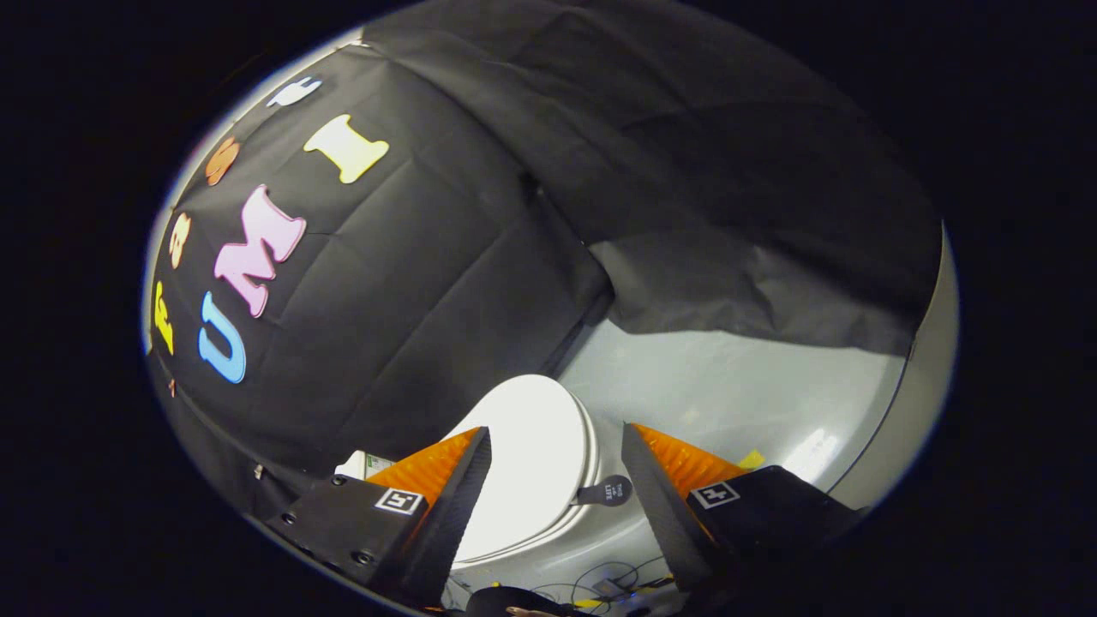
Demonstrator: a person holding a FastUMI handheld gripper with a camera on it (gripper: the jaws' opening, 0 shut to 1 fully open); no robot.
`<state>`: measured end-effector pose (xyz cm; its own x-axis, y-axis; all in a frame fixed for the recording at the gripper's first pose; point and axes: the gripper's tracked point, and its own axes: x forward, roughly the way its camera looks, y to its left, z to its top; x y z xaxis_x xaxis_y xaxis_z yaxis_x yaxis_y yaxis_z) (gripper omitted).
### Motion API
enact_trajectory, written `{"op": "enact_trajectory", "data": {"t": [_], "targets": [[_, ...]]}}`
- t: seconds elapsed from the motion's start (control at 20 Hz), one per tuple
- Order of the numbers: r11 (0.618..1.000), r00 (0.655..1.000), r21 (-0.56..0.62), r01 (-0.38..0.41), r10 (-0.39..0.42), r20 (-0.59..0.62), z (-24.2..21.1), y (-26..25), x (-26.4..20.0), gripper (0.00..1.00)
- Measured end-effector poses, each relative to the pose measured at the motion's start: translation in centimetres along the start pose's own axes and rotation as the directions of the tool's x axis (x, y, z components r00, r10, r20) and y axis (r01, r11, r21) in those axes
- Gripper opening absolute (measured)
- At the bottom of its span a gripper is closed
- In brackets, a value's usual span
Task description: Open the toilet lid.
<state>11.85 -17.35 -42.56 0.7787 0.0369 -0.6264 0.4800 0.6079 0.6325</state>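
Your claw (557, 467) is released, its two fingers (463, 488) spread wide apart with nothing pressed between them. Through the gap between the fingers you see the toilet (548, 548), and its white lid (531, 463) is down, lying flat and closed over the seat. The lid sits between your fingers and just beyond their tips, closer to the left finger, which crosses in front of the lid's left edge; neither finger touches it. On the right rim of the lid a small dark round tab (607, 491) sticks out sideways, lying in the open space just left of your right finger and apart from it. There is small print on the tab, too small to make out. The pale grey floor (737, 386) spreads out to the right and far side of the toilet, with bright glare spots on it and a small yellow scrap (752, 459) lying just past the tip of your right finger. Black cloth (480, 257) hangs as the wall behind and to the left of the toilet, and another sheet of it drapes down over the floor on the far right. Near you, below the toilet, a few thin cables (600, 583) trail across the floor.
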Motion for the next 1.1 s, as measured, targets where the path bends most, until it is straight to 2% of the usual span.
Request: {"op": "enact_trajectory", "data": {"t": [0.45, 0.7, 0.85, 0.9, 0.95, 1.05, 1.1], "targets": [[0.985, 0.977, 0.149, 0.087, -0.055, -0.206, -7.4, -7.1, 6.7, 0.97], [0.98, 0.958, 0.168, 0.103, -0.052, -0.282, -10.3, -7.3, 9.2, 0.97], [0.974, 0.948, 0.203, 0.105, -0.037, -0.315, -11.9, -7.6, 10.4, 0.92], [0.971, 0.946, 0.219, 0.098, -0.023, -0.322, -12.2, -7.7, 10.7, 0.83], [0.969, 0.943, 0.232, 0.087, -0.005, -0.332, -12.5, -7.6, 11.0, 0.83], [0.966, 0.937, 0.247, 0.08, 0.011, -0.348, -13.6, -7.5, 11.8, 0.65], [0.964, 0.938, 0.254, 0.08, 0.013, -0.347, -13.6, -7.4, 11.8, 0.52]]}}
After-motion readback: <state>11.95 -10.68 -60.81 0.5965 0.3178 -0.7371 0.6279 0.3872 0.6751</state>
